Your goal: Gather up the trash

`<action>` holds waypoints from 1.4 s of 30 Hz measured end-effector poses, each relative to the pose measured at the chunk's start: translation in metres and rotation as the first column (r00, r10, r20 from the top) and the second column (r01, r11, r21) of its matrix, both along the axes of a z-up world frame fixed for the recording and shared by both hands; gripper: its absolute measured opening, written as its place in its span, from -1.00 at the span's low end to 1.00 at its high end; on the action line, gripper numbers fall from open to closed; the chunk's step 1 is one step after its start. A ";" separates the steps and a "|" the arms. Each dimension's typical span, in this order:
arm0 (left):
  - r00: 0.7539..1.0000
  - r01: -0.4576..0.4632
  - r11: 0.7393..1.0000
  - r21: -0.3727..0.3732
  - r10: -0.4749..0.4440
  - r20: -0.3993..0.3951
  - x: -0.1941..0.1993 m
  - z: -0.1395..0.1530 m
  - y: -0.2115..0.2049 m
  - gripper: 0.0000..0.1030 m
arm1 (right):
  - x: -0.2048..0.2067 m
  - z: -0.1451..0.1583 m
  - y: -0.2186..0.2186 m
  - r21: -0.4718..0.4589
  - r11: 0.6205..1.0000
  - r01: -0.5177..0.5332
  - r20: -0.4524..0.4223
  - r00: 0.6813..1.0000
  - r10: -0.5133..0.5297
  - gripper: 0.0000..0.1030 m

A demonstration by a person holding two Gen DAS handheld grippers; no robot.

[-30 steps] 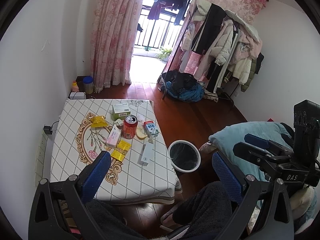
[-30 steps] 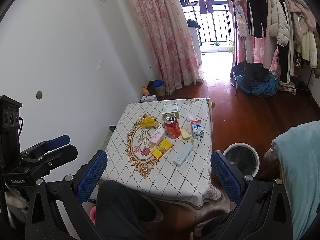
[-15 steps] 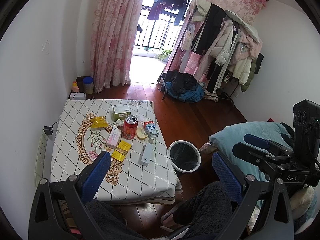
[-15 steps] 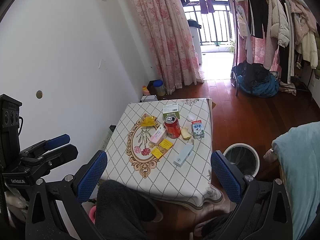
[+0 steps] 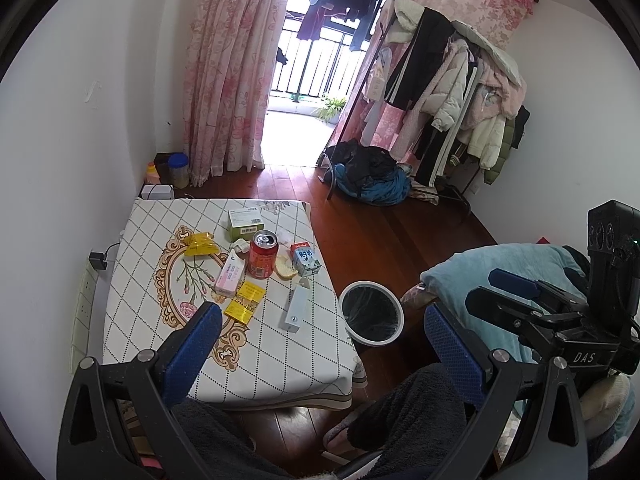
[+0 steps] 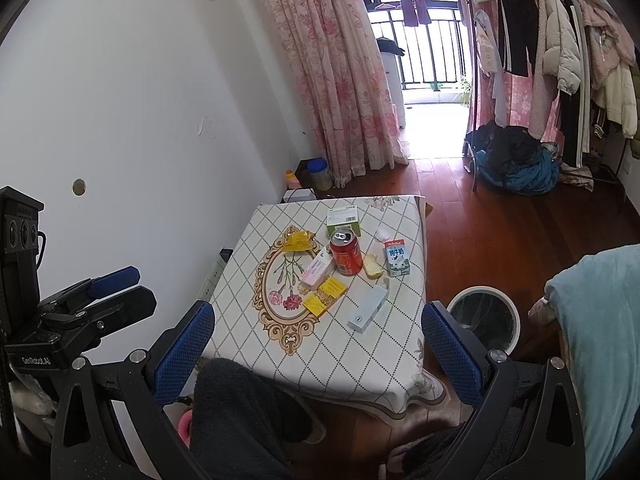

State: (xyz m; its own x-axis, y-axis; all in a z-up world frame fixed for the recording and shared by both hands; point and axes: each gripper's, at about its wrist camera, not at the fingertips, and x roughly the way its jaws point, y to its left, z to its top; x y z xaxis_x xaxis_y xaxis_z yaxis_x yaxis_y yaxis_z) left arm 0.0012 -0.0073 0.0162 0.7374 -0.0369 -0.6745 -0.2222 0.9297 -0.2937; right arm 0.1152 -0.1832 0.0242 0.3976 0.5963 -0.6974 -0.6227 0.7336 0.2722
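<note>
A low table (image 5: pixel 256 356) with a white diamond-pattern cloth holds the trash: a red can (image 5: pixel 262 254), a milk carton (image 5: pixel 305 259), a green box (image 5: pixel 245 223), a pink box (image 5: pixel 230 276), yellow packets (image 5: pixel 245 302), a yellow wrapper (image 5: pixel 202 243), a bread piece (image 5: pixel 285 270) and a long grey box (image 5: pixel 295 310). A white bin (image 5: pixel 371 313) with a black liner stands on the floor right of the table. My left gripper (image 5: pixel 320 332) and right gripper (image 6: pixel 318 332) are both open and empty, held high and back from the table.
The person's dark-trousered knees (image 5: pixel 404 412) sit at the near table edge. A bed with a teal blanket (image 5: pixel 500 268) is at the right. A clothes rack (image 5: pixel 452 92), a pile of clothes (image 5: pixel 368 178) and pink curtains (image 5: pixel 236 68) stand beyond on the wooden floor.
Both views have shifted only very slightly. Nothing on the table has moved and both grippers stay open.
</note>
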 end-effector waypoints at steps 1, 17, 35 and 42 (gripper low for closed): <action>1.000 -0.001 1.000 0.002 0.001 -0.001 0.000 0.000 0.000 1.00 | 0.000 0.000 -0.001 0.001 1.000 0.001 0.000 1.000 -0.001 1.00; 0.898 -0.230 0.941 0.250 0.304 -0.318 0.093 -0.149 0.088 1.00 | 0.112 -0.136 0.043 -0.107 0.985 0.132 -0.257 0.954 -0.156 1.00; 0.731 -0.027 0.986 0.165 0.132 -0.670 0.169 -0.343 0.102 0.76 | 0.211 -0.377 0.121 -0.238 0.954 0.182 -0.648 0.702 -0.296 0.52; 0.755 0.021 0.988 0.154 0.085 -0.651 0.175 -0.348 0.100 0.76 | 0.207 -0.393 0.142 -0.260 0.958 0.120 -0.625 0.735 -0.262 -0.19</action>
State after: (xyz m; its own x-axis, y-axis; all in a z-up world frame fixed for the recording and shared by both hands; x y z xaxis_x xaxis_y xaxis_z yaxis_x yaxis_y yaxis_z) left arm 0.1764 0.0931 -0.3316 0.1133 0.1142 -0.9870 -0.3409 0.9375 0.0693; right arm 0.3220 -0.0408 -0.3686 -0.1014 0.3861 -0.9169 -0.1880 0.8976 0.3988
